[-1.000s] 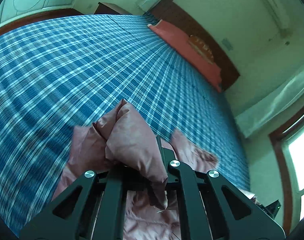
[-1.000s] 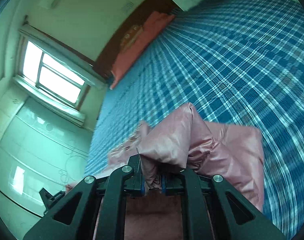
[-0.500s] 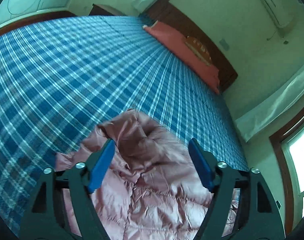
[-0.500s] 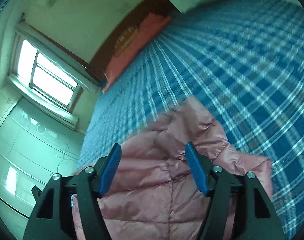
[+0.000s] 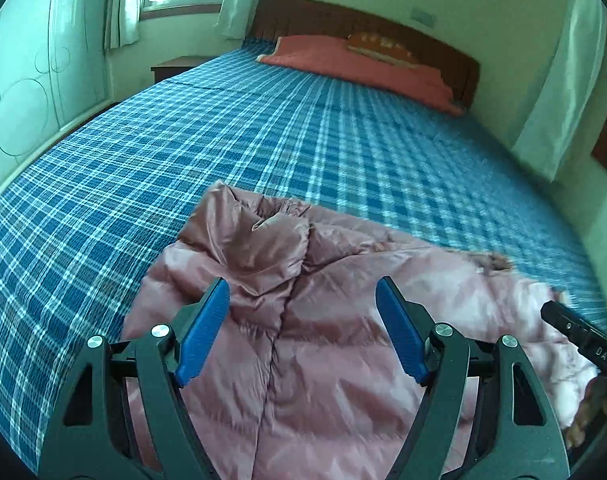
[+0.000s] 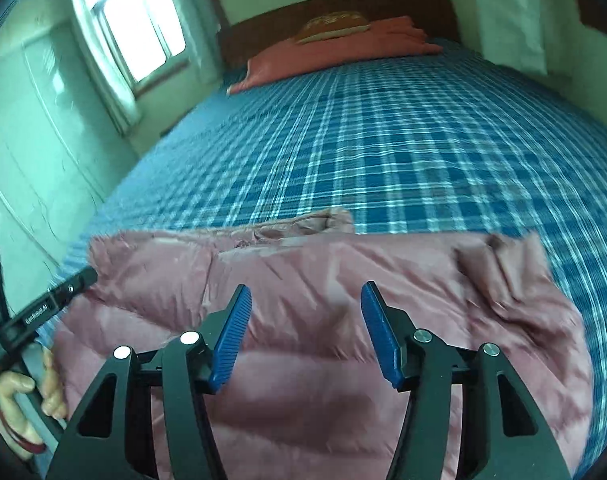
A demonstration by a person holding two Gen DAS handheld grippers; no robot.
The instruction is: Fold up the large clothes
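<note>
jacket: dusty-pink quilted puffer jacket [image 5: 327, 340] is lying across the near end of the bed, zip line running toward the left camera, collar bunched up at the far side. A second ago a pinched fold of it was standing up in each claw; now it is lying dropped and spread out.
bed: blue-and-white plaid bedsheet [image 5: 263, 140] is filling most of both views; a salmon-red folded blanket [image 5: 355, 64] is sitting at the dark wooden headboard [image 5: 367, 20].
left claw: left claw [image 5: 303, 312] is hanging over the jacket with blue pads wide apart, nothing between them, not touching the fabric. It was clamped on a fold a second ago and was already standing wide half a second ago.
right claw: right claw [image 6: 305, 316] is hovering over the jacket body, pads apart and closing, only loose fabric below them, no pinch. It was shut on a fold a second ago.
views: both cameras are now sitting level with the headboard upright; earlier frames were rolled sideways.
hands: a bare hand [image 6: 27, 396] is gripping the left handle at the right view's edge.
</note>
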